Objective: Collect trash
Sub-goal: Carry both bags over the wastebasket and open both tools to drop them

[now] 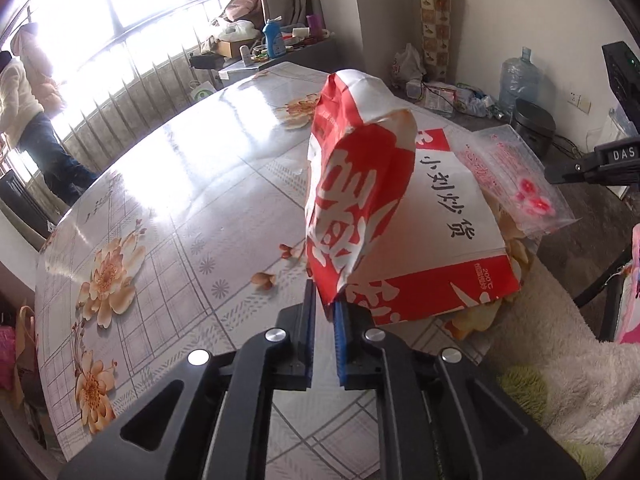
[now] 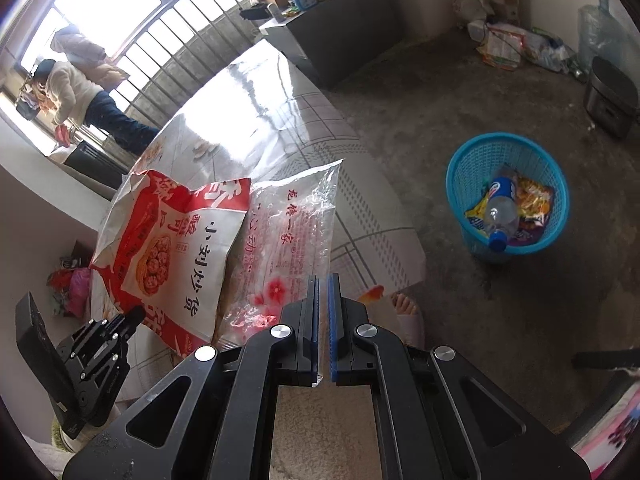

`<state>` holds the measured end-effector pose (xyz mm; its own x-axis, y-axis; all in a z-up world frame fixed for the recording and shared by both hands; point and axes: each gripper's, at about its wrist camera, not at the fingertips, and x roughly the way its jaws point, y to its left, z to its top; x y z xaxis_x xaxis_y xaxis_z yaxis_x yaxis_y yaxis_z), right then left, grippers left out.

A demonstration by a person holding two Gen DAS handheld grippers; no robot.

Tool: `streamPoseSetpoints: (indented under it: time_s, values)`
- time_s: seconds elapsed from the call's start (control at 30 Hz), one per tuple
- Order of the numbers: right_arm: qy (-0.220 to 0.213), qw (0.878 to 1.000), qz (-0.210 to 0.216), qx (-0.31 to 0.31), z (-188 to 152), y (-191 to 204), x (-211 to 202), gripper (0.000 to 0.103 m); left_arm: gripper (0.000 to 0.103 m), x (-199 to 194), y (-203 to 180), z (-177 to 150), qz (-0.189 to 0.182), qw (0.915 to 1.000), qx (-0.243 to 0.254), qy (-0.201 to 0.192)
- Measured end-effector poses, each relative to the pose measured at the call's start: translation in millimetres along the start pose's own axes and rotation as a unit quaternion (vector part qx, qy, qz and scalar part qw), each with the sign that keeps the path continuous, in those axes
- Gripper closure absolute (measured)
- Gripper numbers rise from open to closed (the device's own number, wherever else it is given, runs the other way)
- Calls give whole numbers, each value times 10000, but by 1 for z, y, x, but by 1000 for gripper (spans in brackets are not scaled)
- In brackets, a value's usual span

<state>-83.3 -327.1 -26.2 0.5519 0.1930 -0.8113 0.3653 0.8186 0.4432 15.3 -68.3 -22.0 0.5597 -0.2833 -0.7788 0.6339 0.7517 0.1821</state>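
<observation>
My left gripper [image 1: 325, 312] pinches the lower edge of the red-and-white paper snack bag [image 1: 360, 208]; the bag stands up crumpled from the pads, its far part lying over the counter's [image 1: 160, 184] near right edge. My right gripper [image 2: 323, 320] is pressed together on a corner of the clear plastic bag with pink flowers [image 2: 288, 240], thin film visible between the blue pads. The two bags lie side by side, touching, at the counter edge nearest me. A peanut shell [image 1: 263, 279] sits on the floral cloth just beside the paper bag. The blue mesh basket [image 2: 464, 176] stands on the floor well apart from the counter, holding a plastic bottle [image 2: 498, 216] and wrappers. A person [image 2: 80, 92] stands by the window.
</observation>
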Motion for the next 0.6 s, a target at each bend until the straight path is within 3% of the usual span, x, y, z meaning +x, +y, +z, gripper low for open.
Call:
streamPoseSetpoints:
  time_s: [0.1, 0.17, 0.27, 0.5, 0.53, 0.6]
  values:
    - [91, 9999, 86, 51, -6, 2, 4, 100, 80, 1, -5, 0, 65, 10000, 13, 1]
    - [121, 9999, 107, -4, -7, 4, 3, 100, 66, -1, -4, 3, 103, 9999, -37, -82]
    - [132, 9998, 89, -114, -8, 7, 5, 100, 56, 0, -1, 6, 238, 9996, -72, -150]
    - [212, 9995, 210, -117, -7, 3, 11, 97, 56, 12, 7, 16, 399, 9987, -93, -291]
    - [242, 9994, 230, -110, -7, 3, 11, 96, 59, 12, 6, 16, 394, 9987, -49, -332]
    - [279, 9993, 239, -103, -6, 2, 11, 95, 76, 13, 1, 17, 371, 9987, 88, -352]
